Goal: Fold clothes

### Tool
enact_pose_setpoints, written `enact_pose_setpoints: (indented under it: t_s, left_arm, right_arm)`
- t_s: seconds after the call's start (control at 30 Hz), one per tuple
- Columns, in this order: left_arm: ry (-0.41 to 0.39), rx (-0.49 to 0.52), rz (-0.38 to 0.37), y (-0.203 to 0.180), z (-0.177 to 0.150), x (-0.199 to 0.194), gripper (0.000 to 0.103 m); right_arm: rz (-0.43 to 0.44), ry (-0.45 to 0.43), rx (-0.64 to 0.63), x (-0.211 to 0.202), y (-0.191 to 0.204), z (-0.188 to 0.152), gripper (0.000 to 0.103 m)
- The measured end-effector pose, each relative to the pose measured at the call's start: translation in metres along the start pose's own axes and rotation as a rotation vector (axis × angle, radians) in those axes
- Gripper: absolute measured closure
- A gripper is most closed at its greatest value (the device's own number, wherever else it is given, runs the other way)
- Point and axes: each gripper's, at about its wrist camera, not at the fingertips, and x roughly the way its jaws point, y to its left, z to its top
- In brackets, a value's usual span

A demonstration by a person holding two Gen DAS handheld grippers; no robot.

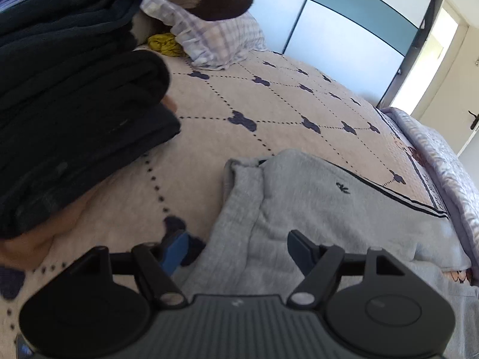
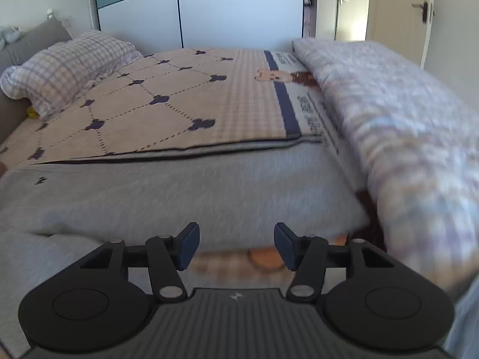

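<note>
A grey sweatshirt (image 1: 314, 209) lies spread flat on the beige bedspread (image 1: 254, 104), its collar toward the middle of the bed. It also shows in the right wrist view (image 2: 179, 191), blurred. My left gripper (image 1: 239, 251) is open and empty, low over the sweatshirt's left edge near the collar. My right gripper (image 2: 236, 245) is open and empty, just above the sweatshirt's near edge, where bedspread shows between the fingers.
A stack of dark folded clothes (image 1: 69, 113) sits left of the sweatshirt. A plaid pillow (image 2: 66, 65) and a yellow cloth (image 1: 164, 43) lie at the bed's head. A folded plaid quilt (image 2: 389, 119) runs along the right side. A wardrobe (image 2: 209, 9) stands behind.
</note>
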Motion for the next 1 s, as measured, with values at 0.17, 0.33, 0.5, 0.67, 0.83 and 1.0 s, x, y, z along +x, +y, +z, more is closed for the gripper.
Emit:
enact_pose_setpoints:
  t_s: [0.17,0.33,0.5,0.67,0.83,1.0]
  left_arm:
    - [0.038,-0.124,0.0,0.014,-0.037,-0.028,0.027]
    - [0.093,-0.217,-0.009,0.016,-0.055,-0.017,0.022]
    - [0.103,-0.331,-0.046,0.018,-0.057,0.011,0.064]
    - [0.062,-0.385,-0.105,0.016,-0.037,-0.001,0.085]
    - [-0.062,-0.401,-0.146,0.029,-0.011,-0.05,0.087]
    - [0.011,-0.285,-0.087,0.031,-0.047,-0.057,0.085]
  right_arm:
    - [0.104,0.115,0.223,-0.056,-0.027,-0.091,0.042]
    - [0.059,0.116,0.498,-0.095,-0.06,-0.174,0.042]
    - [0.063,-0.004,0.668,-0.085,-0.077,-0.191,0.045]
    - [-0.04,-0.055,0.586,-0.063,-0.061,-0.152,0.097]
    - [0.008,-0.252,0.388,-0.108,-0.024,-0.098,0.098]
    - [-0.044,-0.253,0.343,-0.137,-0.017,-0.116,0.098]
